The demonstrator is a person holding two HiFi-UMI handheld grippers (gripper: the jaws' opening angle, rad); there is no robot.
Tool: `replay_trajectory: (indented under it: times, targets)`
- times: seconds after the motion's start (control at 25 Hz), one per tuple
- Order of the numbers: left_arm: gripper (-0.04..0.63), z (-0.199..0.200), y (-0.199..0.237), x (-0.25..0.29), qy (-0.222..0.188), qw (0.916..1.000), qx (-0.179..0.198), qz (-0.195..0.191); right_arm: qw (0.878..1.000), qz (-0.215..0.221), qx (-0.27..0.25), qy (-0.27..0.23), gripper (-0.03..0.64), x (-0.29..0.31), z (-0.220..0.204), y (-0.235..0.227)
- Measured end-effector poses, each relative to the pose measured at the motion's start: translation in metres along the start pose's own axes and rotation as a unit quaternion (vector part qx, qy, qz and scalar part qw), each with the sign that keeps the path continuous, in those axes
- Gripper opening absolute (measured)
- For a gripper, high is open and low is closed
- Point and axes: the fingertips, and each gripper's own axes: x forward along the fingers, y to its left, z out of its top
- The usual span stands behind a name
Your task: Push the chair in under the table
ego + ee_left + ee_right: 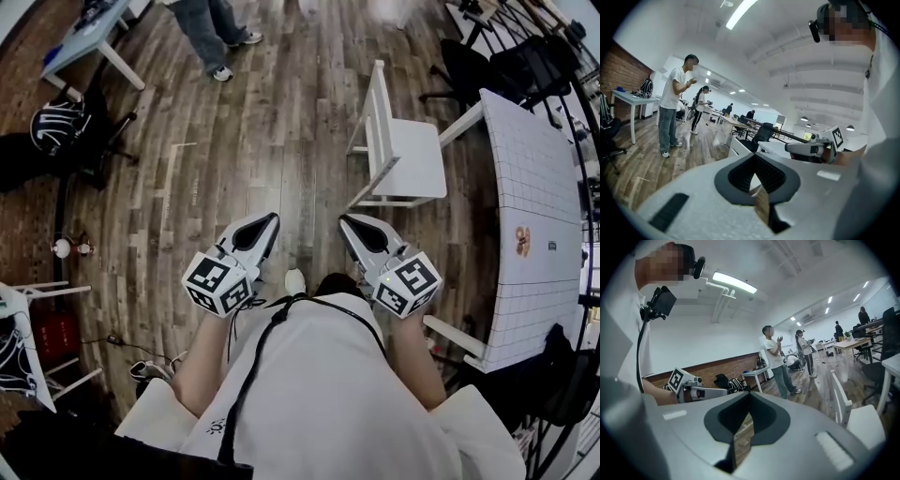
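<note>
Task not started: chair (403,155) stands pulled out beside counter (536,178), not under. Left gripper (268,223), right gripper (349,223): fingers pressed together, empty, short of chair. Whole push remains.

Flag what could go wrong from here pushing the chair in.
1. The left gripper and right gripper, both shut and empty, sit beside the chair, not behind its backrest. Pushing from here would probably slide it along the table, not under.
2. A table leg stands close to the chair's far corner. A skewed push might snag there.
</note>
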Motion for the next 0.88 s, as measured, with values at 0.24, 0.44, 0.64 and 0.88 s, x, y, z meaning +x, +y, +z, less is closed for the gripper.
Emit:
replay_trajectory:
  times: [0.24,0.44,0.64,0.88]
  targets:
    - [0.008,0.012,0.033,-0.002,0.001,1.0000,-0.001,-0.007,1.000,0.000,0.012,0.005,0.006,0.038,0.001,0.000]
    - [0.008,0.024,0.058,0.008,0.001,1.0000,-0.002,-0.005,1.000,0.006,0.014,0.012,0.006,0.064,0.005,-0.011]
    - [0.008,0.033,0.084,0.033,0.013,0.9999,0.000,-0.010,0.999,0.015,0.029,0.005,0.006,0.090,0.018,-0.038]
    - [0.008,0.055,0.130,0.082,0.037,0.9989,0.015,-0.027,0.999,-0.001,0.041,-0.002,0.006,0.132,0.029,-0.091]
